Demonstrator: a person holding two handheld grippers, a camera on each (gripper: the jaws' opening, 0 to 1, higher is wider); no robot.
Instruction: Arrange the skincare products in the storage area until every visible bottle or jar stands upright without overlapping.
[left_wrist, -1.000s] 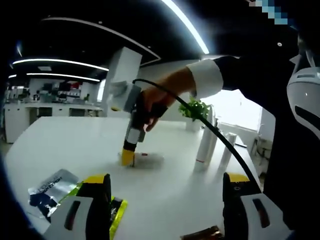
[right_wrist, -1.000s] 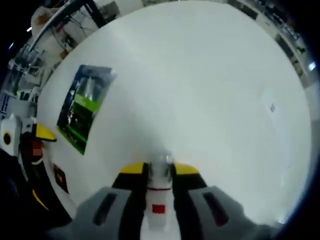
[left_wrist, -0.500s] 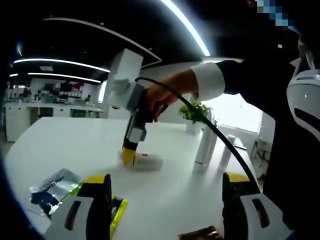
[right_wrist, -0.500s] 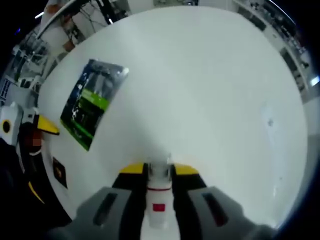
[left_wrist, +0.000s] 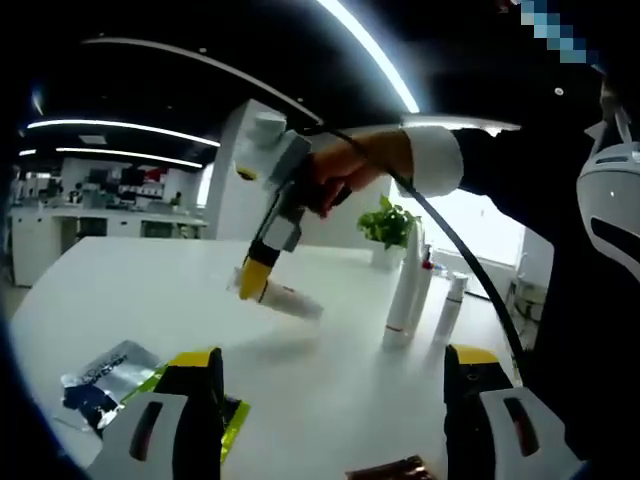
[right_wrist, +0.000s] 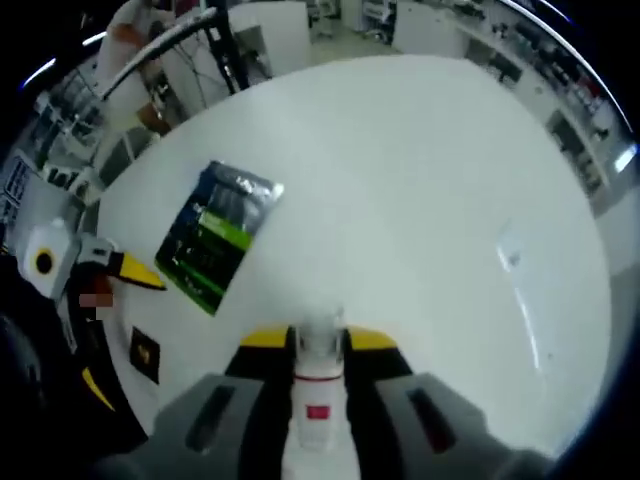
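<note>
Lifting off the white table (left_wrist: 150, 290), the right gripper (left_wrist: 254, 283) now carries its clamped white tube (left_wrist: 285, 298) tilted in air, ready for standing beside two upright bottles (left_wrist: 405, 290); left gripper (left_wrist: 335, 400) gapes empty.

White tube (right_wrist: 318, 385) with red label; green-black packet (right_wrist: 219, 235); white table (right_wrist: 420, 190).

Ceiling strip lights (left_wrist: 370, 50) glare; fisheye edges bend, slightly blurred.
</note>
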